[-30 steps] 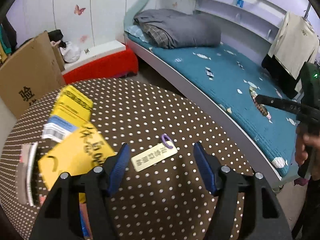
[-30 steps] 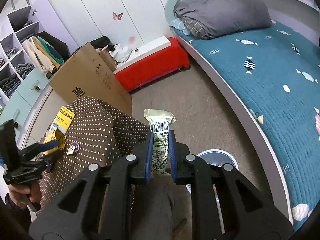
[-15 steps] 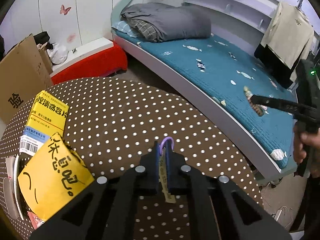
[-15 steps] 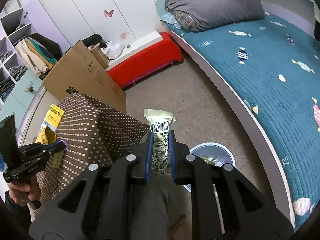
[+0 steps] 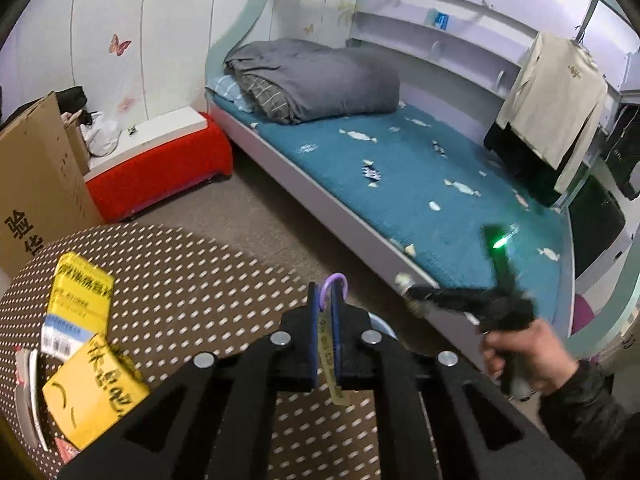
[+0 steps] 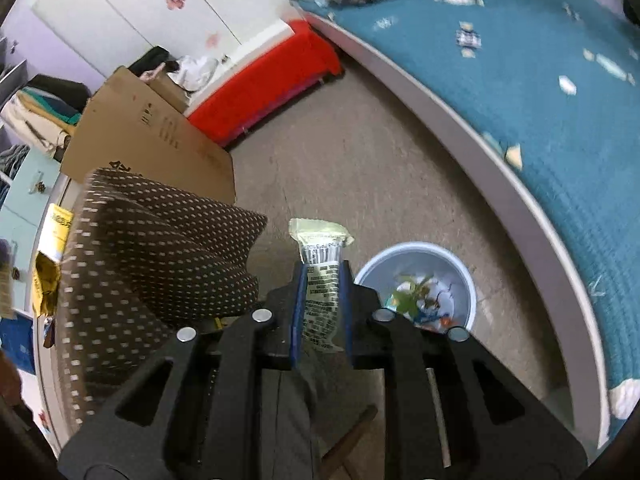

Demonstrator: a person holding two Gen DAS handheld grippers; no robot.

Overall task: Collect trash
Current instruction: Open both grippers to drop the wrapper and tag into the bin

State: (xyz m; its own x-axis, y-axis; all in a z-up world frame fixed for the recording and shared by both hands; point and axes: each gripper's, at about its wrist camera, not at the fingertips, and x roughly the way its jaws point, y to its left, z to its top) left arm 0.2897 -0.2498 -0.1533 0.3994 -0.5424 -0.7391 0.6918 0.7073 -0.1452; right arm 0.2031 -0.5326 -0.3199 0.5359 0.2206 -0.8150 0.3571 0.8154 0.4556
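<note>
A pale yellow paper tag with a purple ring [image 5: 329, 344] is pinched tight in the closed left gripper [image 5: 325, 320], above the brown round table with white dots [image 5: 180, 280]. A crinkly clear plastic wrapper [image 6: 320, 280] is squeezed in the closed right gripper [image 6: 322, 300], just beside the round blue bin [image 6: 460, 276], off the table's edge

Counted on the brown polka-dot cloth-covered table [image 5: 180, 280]: one yellow-and-blue printed cardboard box [image 5: 78, 308], one yellow crumpled paper bag with black handwriting [image 5: 94, 392].

Held items: one pale yellow tag with a purple ring [image 5: 329, 344]; one clear printed plastic wrapper [image 6: 321, 280].

One pale blue round plastic bin [image 6: 460, 276] is noted on the floor.
</note>
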